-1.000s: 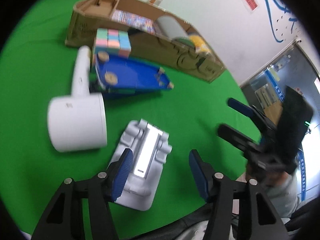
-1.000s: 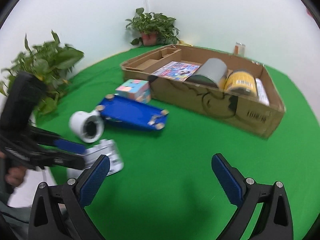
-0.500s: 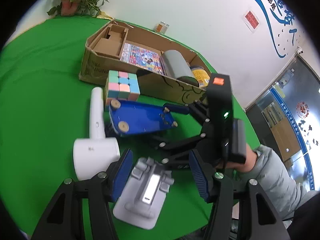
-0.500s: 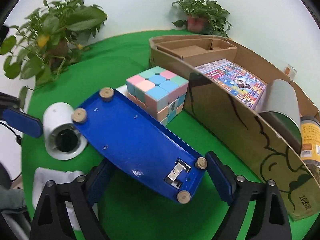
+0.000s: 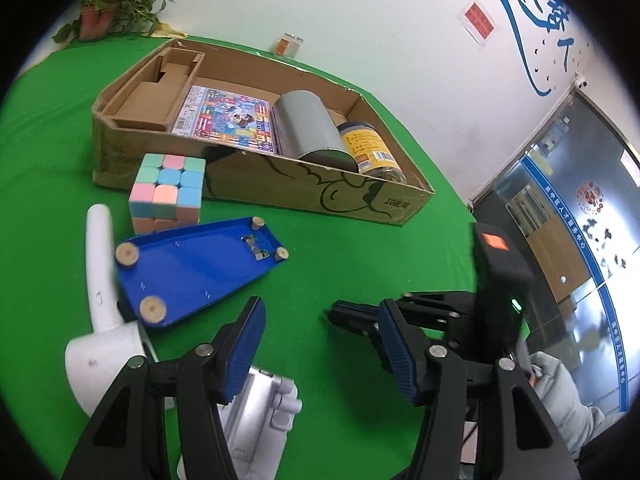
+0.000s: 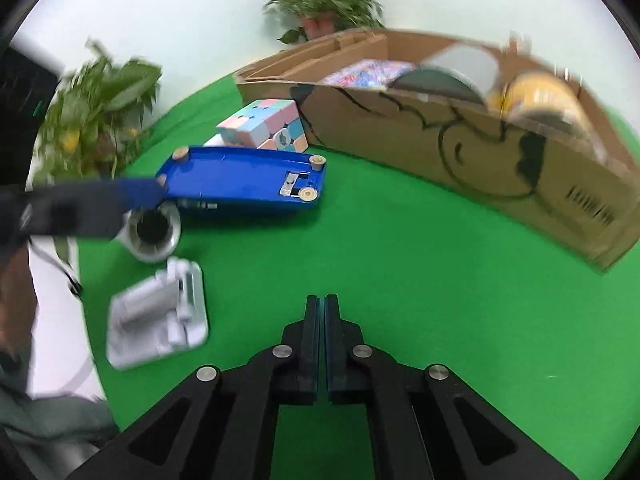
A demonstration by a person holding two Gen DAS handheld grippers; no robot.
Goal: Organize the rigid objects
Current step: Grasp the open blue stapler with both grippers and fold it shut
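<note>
Green cloth table (image 5: 360,248), blue upturned plastic tray (image 5: 192,268) beside the pastel puzzle cube (image 5: 168,186).
My left gripper (image 5: 320,344) gapes wide, empty; my right gripper (image 6: 322,320) is pressed together on nothing.

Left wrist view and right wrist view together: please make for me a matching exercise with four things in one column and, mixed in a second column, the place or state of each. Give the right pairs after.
Things:
1. grey cylinder
2. pastel cube
3. right gripper
4. left gripper

Places or states:
A. open, holding nothing
B. on the green cloth, just outside the cardboard box
C. shut, with nothing between its fingers
D. lying on its side inside the cardboard box

Pairs: 1-D, 2-B, 3-C, 4-A
</note>
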